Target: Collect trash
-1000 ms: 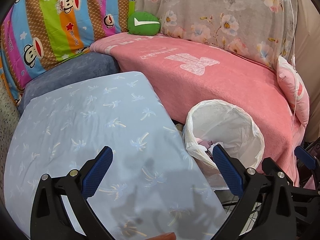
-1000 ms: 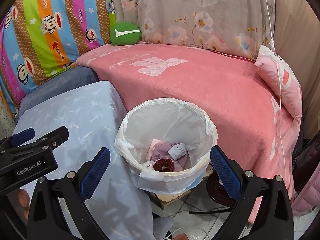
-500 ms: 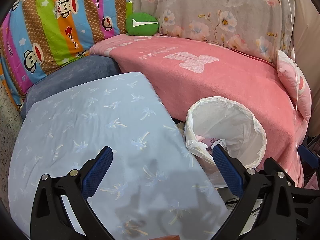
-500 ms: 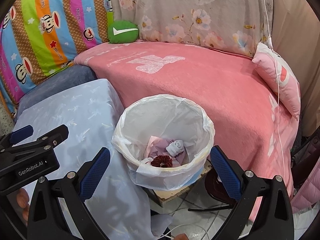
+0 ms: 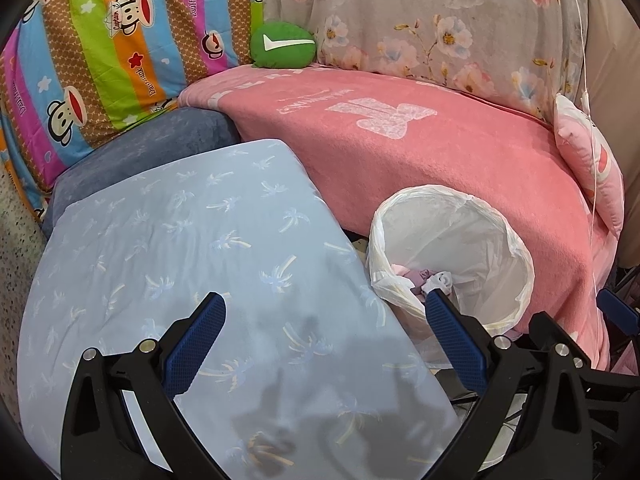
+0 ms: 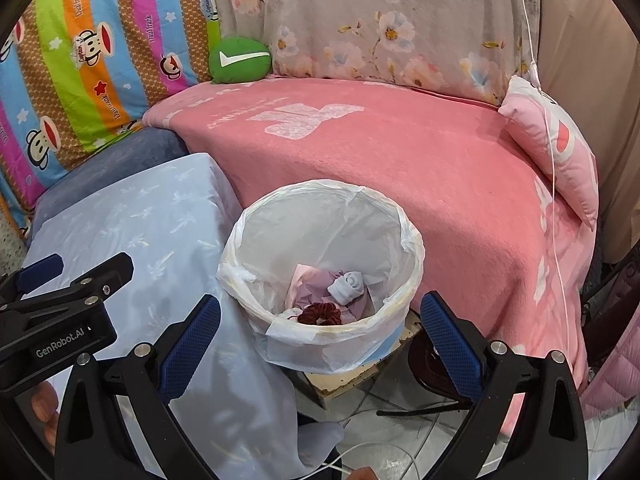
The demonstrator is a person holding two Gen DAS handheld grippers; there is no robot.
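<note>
Both my left tongs [image 5: 322, 322] and right tongs [image 6: 320, 322] gape wide, holding nothing. The lined bin [image 6: 404, 240] beside the blue-covered surface [image 5: 180, 248] holds crumpled trash [image 6: 336, 292].

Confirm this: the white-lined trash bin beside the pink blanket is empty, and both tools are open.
Not quite: the white-lined trash bin already holds a dark red scrunchie and rolled cloth, as the right wrist view shows. Both the left tool and right tool are open.

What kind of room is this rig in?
Probably a home living room or bedroom: a sofa or bed under a pink blanket, cartoon-monkey striped bedding and floral fabric behind it, a lined trash bin on the tiled floor.
</note>
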